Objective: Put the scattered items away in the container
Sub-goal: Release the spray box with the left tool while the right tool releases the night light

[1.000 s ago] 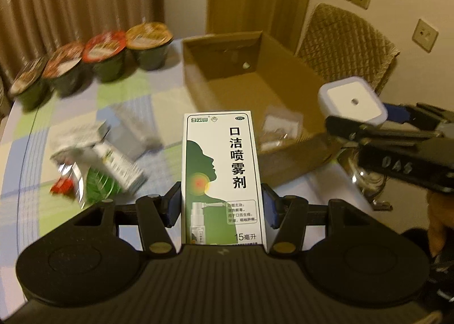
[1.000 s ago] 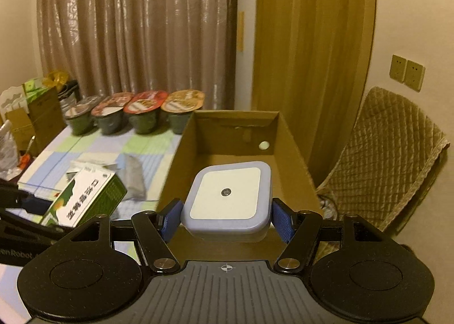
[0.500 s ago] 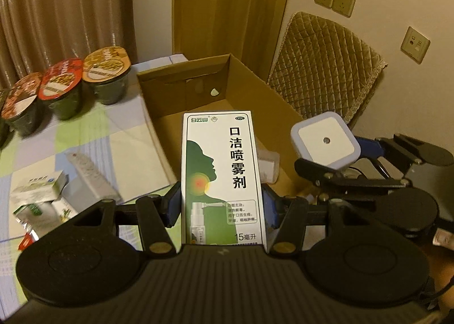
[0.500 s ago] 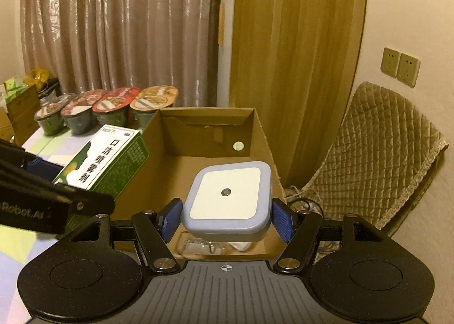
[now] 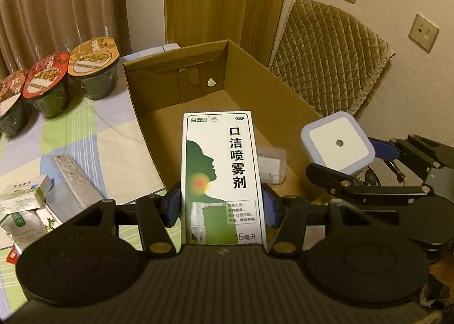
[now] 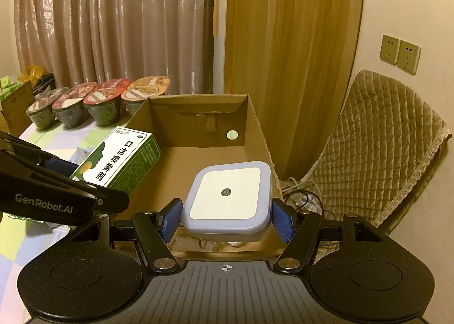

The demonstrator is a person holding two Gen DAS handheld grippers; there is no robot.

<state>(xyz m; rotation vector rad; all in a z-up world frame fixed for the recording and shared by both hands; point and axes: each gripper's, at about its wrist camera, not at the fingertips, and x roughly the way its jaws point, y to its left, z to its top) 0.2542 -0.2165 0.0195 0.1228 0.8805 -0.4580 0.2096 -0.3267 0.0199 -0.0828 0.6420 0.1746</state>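
Since a moment ago we have carried both grippers closer over the box (image 5: 283, 91), which now fills more of each view. Our left gripper (image 5: 221, 206) stays clamped on the spray carton (image 5: 222, 170), our right gripper (image 6: 225, 217) on the night light (image 6: 227, 199), both above the box's open top. A clear case (image 5: 271, 165) lies inside. Noodle bowls (image 5: 93, 68), a remote (image 5: 75, 182) and packets (image 5: 22, 196) lie on the table (image 5: 85, 131).

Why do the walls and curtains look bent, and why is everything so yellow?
Both wrist views use fisheye lenses, so straight edges bow and the corners go black. Warm, dim room light tints both views yellow. The spray box and night light stay sharp; the curtains show glare streaks.
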